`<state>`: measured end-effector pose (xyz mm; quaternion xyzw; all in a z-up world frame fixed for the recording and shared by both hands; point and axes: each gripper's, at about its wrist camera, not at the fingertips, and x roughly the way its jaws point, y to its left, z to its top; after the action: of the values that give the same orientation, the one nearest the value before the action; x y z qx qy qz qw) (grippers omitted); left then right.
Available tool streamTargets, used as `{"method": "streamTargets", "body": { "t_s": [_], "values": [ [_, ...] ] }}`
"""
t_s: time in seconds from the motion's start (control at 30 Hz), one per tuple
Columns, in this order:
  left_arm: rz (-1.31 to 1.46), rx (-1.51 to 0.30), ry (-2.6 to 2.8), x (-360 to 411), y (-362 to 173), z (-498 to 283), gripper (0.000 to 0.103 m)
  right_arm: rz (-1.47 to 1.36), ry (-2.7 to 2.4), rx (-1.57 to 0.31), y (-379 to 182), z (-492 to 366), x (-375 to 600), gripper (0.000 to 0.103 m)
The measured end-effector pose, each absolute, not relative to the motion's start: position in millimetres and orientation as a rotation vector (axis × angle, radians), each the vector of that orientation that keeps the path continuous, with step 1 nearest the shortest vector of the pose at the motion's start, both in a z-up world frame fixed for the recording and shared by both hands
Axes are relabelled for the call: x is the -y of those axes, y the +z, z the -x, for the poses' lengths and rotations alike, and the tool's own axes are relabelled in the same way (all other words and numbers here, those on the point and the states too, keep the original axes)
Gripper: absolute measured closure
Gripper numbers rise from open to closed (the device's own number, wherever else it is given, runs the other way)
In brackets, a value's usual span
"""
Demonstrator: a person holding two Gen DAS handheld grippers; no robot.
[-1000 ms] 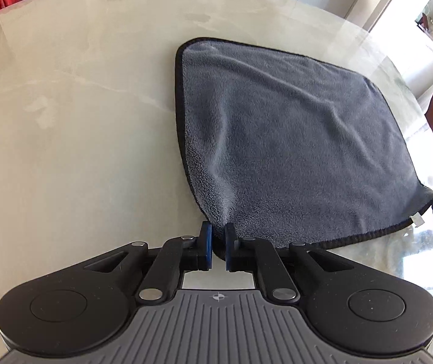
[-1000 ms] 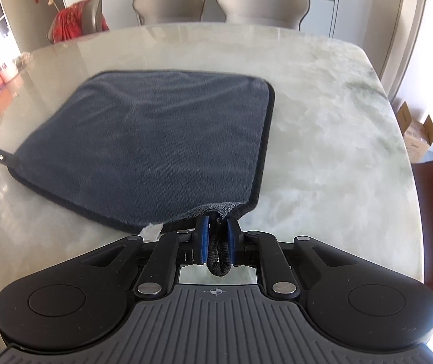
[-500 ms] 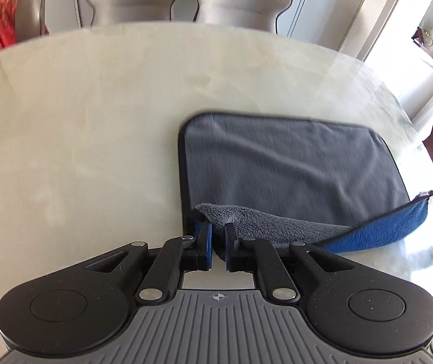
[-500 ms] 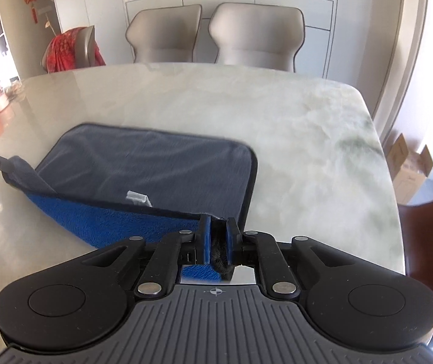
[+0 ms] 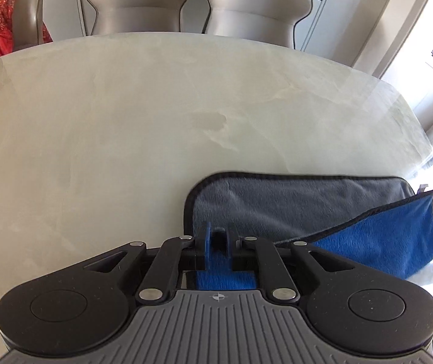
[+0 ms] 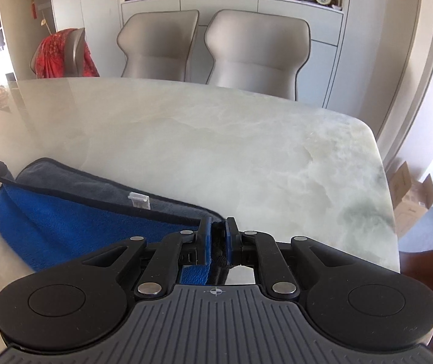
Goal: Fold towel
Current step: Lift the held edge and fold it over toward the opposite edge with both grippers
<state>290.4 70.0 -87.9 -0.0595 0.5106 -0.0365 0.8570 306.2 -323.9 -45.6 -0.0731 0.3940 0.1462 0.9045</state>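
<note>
Left wrist view: the left hand-held gripper [image 5: 218,239] is clamped on a corner of the towel [image 5: 292,206], low in the frame, grey face behind and blue face hanging at lower right. Right wrist view: the right hand-held gripper [image 6: 217,238] is pinched on the towel's [image 6: 73,221] other raised corner; the blue underside spreads to the lower left, a white tag [image 6: 138,200] at its edge. The marble counter [image 6: 231,151] fills mid-frame, with two beige chairs [image 6: 256,51] beyond.
</note>
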Motion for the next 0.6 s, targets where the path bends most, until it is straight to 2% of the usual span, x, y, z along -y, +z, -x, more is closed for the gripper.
{"method": "streamTargets", "body": {
  "t_s": [0.1,0.2,0.27,0.3,0.37,0.43,0.6],
  "values": [
    [0.135,-1.065,-0.061,-74,-91,-301,0.090,0.158,0.291,-0.846,-56,-320,323,0.096],
    [0.143,-1.060,-0.061,-78,-94,-309,0.082,0.182,0.273,-0.874,-69,-326,319,0.095],
    [0.135,-1.044,-0.082,-80,-94,-305,0.065,0.171,0.281,-0.881,-71,-324,318,0.092],
    [0.131,-1.036,-0.092,-81,-94,-304,0.060,0.166,0.284,-0.881,-72,-321,318,0.090],
    [0.109,-1.016,-0.126,-82,-95,-296,0.049,0.164,0.288,-0.876,-73,-315,318,0.075],
    [0.091,-1.009,-0.146,-83,-97,-291,0.045,0.134,0.286,-0.871,-74,-312,321,0.071],
    [0.051,-1.014,-0.186,-81,-109,-281,0.041,0.040,0.284,-0.876,-80,-306,329,0.068]
  ]
}}
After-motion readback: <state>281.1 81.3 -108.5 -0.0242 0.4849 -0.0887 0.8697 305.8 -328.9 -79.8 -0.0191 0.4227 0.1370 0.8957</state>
